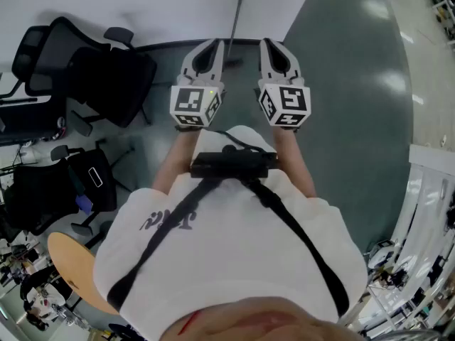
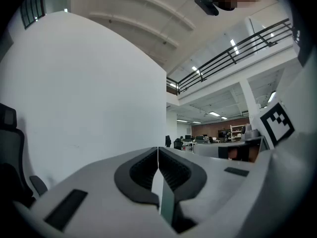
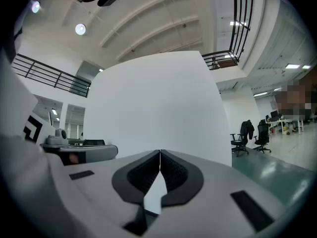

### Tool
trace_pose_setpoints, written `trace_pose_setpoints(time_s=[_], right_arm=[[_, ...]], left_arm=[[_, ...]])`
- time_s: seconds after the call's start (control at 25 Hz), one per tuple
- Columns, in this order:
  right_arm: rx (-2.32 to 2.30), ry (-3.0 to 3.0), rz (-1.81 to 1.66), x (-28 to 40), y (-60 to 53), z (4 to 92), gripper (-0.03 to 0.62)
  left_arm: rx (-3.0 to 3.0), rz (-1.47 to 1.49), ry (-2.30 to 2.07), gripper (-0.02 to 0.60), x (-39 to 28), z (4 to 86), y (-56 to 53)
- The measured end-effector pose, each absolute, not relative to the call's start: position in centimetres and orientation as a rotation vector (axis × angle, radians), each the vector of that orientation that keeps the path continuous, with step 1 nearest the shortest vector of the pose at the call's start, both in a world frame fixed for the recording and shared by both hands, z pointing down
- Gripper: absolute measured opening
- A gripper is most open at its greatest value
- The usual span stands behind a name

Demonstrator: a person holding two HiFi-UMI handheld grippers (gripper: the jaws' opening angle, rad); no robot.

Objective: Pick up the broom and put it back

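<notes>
On the far left a black office chair (image 1: 106, 77) stands on the floor by the white wall (image 1: 170, 6).

Next comes the left gripper (image 1: 207, 48). It is held out flat and points at the wall. In the left gripper view its two jaws are pressed together with nothing between them.

The broom (image 1: 236, 20) is straight ahead, in the gap between the two grippers but past their tips. It stands at the foot of the wall, near the wall's right edge. Its thin stick goes up the wall and tips a little to the right at the top. Its low end looks a bit closer to the left gripper, so that hand has the shorter reach, I think.

The right gripper (image 1: 274, 48) is also flat, closed tight and empty. The green floor (image 1: 355, 105) spreads out to its right.
</notes>
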State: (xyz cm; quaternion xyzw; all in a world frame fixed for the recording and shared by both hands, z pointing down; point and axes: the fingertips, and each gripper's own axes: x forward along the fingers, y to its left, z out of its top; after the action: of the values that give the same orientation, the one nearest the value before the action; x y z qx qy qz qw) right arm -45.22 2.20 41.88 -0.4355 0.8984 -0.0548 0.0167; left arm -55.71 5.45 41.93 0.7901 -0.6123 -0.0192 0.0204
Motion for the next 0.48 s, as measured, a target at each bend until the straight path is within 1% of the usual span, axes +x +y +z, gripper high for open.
trace_pose_setpoints(time_s=[0.24, 0.48], right_arm=[[-1.235, 2.797, -0.211, -42.2, 3.7, 42.0, 0.009], [-1.216, 2.807, -0.310, -40.3, 4.3, 44.1, 0.009]], left_arm=[[2.429, -0.050, -1.908, 0.012, -51.6, 42.6, 6.4], [2.376, -0.019, -1.955, 0.012, -50.1, 43.6, 7.6]])
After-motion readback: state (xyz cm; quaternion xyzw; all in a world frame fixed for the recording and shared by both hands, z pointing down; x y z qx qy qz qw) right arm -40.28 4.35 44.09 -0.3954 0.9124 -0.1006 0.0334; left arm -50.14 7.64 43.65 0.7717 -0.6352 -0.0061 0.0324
